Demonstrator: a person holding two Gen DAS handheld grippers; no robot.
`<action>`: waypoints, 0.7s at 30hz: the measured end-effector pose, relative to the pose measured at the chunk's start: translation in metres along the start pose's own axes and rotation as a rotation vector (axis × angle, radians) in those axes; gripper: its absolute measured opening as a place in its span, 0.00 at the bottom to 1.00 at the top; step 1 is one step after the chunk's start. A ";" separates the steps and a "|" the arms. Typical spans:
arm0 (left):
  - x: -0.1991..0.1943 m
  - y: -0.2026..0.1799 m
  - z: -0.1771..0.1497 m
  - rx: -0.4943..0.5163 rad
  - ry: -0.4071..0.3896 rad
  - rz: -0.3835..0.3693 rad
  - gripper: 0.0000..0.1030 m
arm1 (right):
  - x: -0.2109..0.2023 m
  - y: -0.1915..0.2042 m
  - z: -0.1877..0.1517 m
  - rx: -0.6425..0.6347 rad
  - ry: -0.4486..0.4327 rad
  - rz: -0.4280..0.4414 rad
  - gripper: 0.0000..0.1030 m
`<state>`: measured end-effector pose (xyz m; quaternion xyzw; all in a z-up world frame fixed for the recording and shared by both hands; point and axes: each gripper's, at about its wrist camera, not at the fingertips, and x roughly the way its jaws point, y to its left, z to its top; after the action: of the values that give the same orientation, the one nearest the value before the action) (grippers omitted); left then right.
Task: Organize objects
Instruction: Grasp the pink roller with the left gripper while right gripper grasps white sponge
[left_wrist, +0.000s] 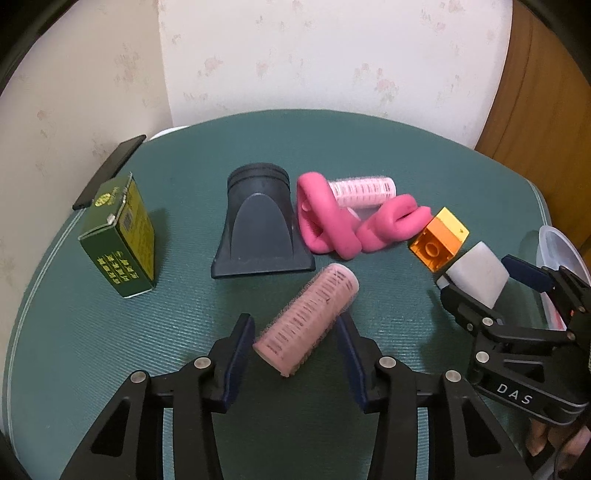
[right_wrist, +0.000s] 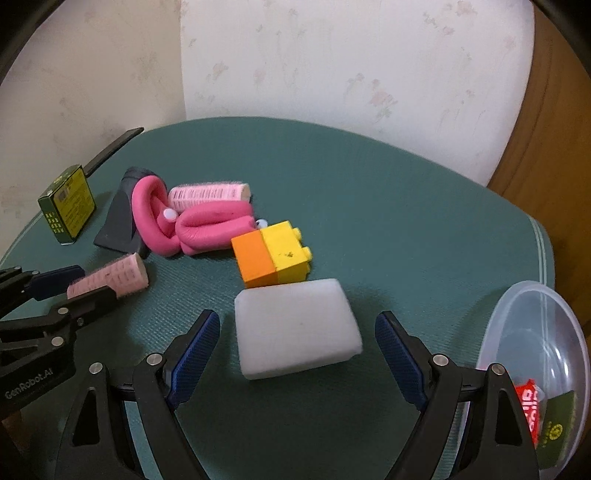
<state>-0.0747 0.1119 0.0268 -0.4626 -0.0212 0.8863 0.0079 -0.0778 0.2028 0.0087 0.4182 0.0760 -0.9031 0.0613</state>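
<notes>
Both views are lit softly and evenly by indoor light that seems to come from above; the tone is warm and somewhat dim. Short, blurred shadows are cast beside the green box (left_wrist: 120, 236) and under the white sponge (right_wrist: 295, 328). Faint glare is seen on the clear plastic bowl (right_wrist: 546, 332). Strong fisheye bending is shown at the edges, where the corners are darkened to black. Fine grain and slight softness are noted throughout.

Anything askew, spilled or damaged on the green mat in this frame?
Nothing spilled or broken. The orange-and-yellow block lies tipped on its side, studs pointing sideways, touching the white sponge. The pink foam rollers are tangled in a heap over a pink hair curler.
</notes>
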 end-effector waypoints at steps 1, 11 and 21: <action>0.001 0.000 0.000 0.003 0.002 0.002 0.47 | 0.001 0.000 0.000 0.000 0.004 0.001 0.84; 0.012 -0.002 -0.001 0.038 -0.005 0.009 0.48 | -0.010 -0.005 -0.004 0.039 -0.019 0.064 0.62; 0.005 -0.001 -0.001 0.023 -0.018 -0.038 0.34 | -0.068 -0.027 -0.014 0.143 -0.177 0.078 0.62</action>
<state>-0.0762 0.1134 0.0223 -0.4538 -0.0199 0.8904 0.0301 -0.0283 0.2355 0.0546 0.3429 -0.0107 -0.9365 0.0727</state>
